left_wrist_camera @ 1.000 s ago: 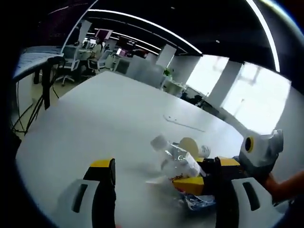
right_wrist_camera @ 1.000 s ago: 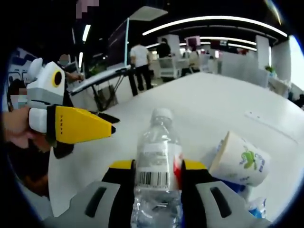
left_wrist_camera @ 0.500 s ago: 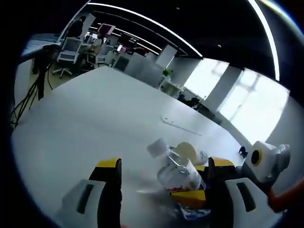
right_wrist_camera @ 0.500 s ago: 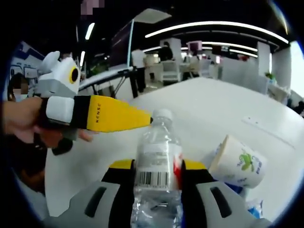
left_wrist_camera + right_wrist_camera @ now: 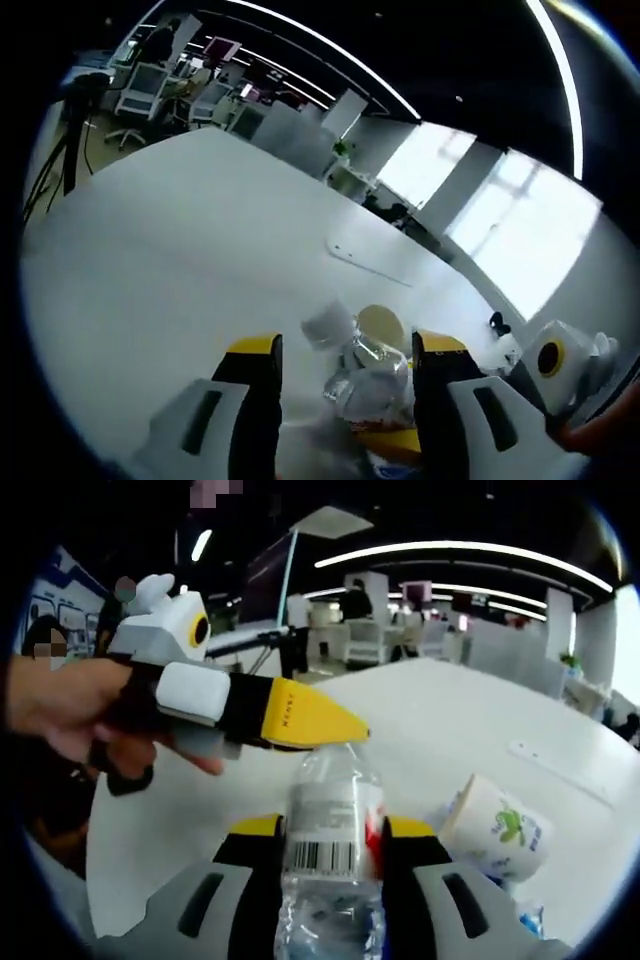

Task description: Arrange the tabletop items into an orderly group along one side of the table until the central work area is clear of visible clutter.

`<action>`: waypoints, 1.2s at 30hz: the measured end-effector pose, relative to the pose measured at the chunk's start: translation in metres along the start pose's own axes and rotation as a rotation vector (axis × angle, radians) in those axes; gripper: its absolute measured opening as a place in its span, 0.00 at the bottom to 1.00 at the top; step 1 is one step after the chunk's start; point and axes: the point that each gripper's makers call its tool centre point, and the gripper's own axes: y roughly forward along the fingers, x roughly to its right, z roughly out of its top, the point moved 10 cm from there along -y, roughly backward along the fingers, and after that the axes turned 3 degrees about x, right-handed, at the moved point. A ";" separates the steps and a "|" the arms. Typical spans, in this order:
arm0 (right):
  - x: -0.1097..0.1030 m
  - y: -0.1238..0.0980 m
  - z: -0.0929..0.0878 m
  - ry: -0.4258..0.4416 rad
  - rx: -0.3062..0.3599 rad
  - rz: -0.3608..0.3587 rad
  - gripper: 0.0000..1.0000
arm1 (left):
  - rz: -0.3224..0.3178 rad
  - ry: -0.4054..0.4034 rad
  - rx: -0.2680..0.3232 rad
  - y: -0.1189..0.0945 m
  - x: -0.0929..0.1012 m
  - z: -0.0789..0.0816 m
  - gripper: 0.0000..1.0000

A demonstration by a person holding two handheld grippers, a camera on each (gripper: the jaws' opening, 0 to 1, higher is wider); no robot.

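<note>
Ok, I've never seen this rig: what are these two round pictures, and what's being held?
No robot arm here: a person holds a two-jaw claw in each hand, and a fisheye camera rides on each. The right gripper view looks along the right claw, shut on a clear bottle. A paper cup lies beside it on the white table. The yellow-tipped left claw reaches in over the bottle's cap, held by a hand. In the left gripper view, its open jaws straddle the bottle.

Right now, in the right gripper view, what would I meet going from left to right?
A hand → the left gripper that it holds → the water bottle clamped in the right gripper → the paper cup lying on the white table.
</note>
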 end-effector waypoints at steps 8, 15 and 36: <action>-0.002 -0.003 0.001 -0.022 0.015 0.008 0.34 | -0.025 -0.006 -0.021 0.007 0.005 0.001 0.37; 0.000 -0.006 0.001 -0.014 0.021 0.001 0.34 | -0.035 -0.007 -0.008 0.007 0.008 0.004 0.32; -0.014 -0.017 0.016 0.058 0.046 -0.016 0.34 | -0.074 0.133 0.036 -0.018 0.041 0.027 0.22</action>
